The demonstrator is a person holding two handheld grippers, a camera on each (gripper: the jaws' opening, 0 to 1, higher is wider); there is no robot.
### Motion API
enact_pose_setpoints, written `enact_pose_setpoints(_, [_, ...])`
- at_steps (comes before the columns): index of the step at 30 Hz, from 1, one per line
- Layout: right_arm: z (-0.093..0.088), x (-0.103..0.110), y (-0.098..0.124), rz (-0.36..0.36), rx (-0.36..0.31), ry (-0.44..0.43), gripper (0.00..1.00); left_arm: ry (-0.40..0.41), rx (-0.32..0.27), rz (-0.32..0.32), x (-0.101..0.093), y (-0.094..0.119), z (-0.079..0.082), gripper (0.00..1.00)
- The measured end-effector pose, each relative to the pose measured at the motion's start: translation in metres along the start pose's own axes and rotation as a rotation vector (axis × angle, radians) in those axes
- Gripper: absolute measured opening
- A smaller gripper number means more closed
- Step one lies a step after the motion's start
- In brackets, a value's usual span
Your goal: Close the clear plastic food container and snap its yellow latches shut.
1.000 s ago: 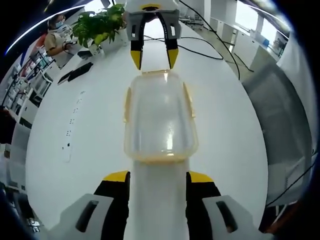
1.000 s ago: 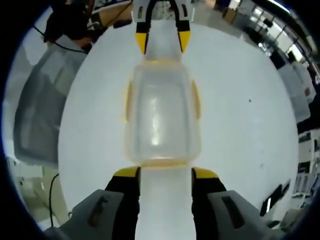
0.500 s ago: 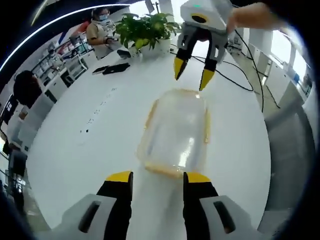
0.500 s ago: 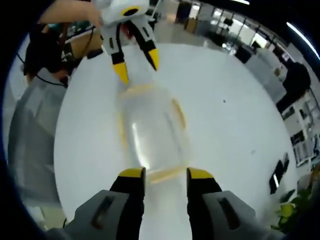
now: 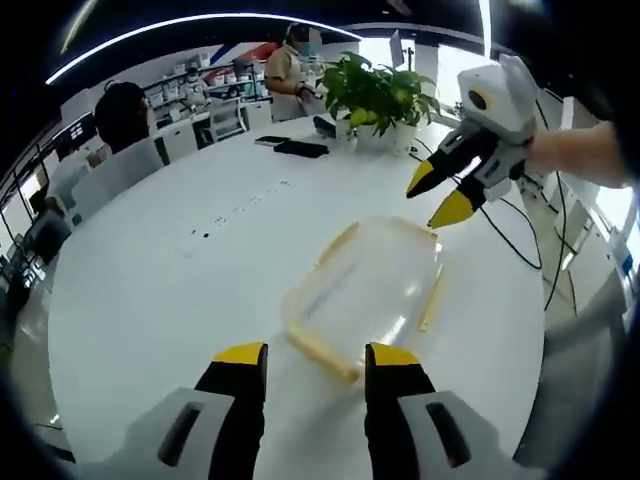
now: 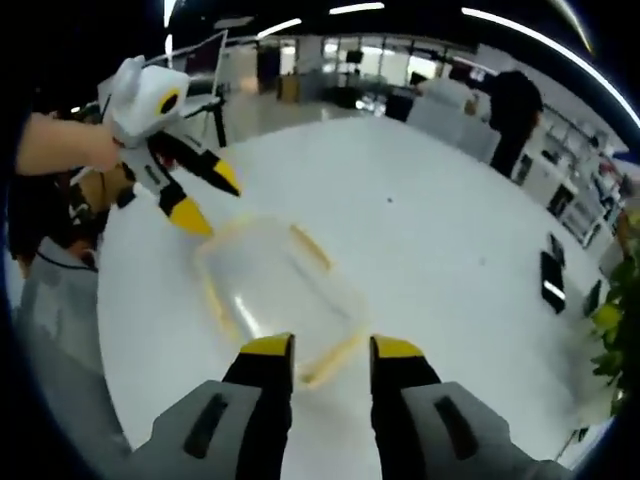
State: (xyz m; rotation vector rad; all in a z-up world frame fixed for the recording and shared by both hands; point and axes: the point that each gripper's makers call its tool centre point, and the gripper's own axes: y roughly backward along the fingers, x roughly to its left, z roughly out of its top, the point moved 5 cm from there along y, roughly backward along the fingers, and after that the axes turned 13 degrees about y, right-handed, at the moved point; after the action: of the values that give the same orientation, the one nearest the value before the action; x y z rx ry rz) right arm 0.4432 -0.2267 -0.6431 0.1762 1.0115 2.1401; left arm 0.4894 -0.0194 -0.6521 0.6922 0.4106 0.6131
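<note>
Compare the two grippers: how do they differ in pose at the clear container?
The left gripper hovers by one short end of the container; the right gripper hovers by the opposite end. Both hold nothing, with yellow-tipped fingers apart. Both stand clear of the container on the white table.

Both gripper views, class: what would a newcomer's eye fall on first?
The clear container with yellow latches lies on the white table, between the two tongs. The right tongs hover open beyond its far end in the left gripper view, and the left tongs are open at its near end. A leafy plant stands behind.
</note>
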Motion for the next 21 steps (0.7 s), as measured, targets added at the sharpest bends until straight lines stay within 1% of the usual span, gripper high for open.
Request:
enact_pose_setpoints(2, [-0.002,-0.004,-0.004,-0.002,-0.002,-0.014,0.27,0.026,-0.005,0.013,0.001,0.000,0.000,0.33])
enact_pose_setpoints(4, [-0.003,-0.002,-0.005,-0.006,-0.002,-0.039,0.28,0.056,-0.009,0.020,0.001,-0.001,0.000,0.33])
enact_pose_setpoints(7, [-0.004,-0.001,-0.006,-0.009,-0.005,-0.069,0.28,0.081,-0.009,0.027,0.001,-0.001,-0.001,0.33])
enact_pose_setpoints(10, [-0.005,0.000,-0.006,-0.019,-0.003,-0.100,0.29,0.107,0.005,0.043,0.002,-0.002,-0.003,0.32])
enact_pose_setpoints(14, [-0.008,0.002,-0.005,-0.037,0.001,-0.140,0.29,0.150,0.027,0.057,0.002,-0.003,-0.006,0.28])
enact_pose_setpoints(16, [-0.010,0.000,-0.007,-0.045,0.003,-0.167,0.29,0.170,0.022,0.063,0.002,-0.004,-0.006,0.28])
enact_pose_setpoints(21, [-0.015,0.007,-0.007,-0.080,-0.011,-0.225,0.29,0.193,0.009,0.073,-0.004,-0.006,-0.005,0.28])
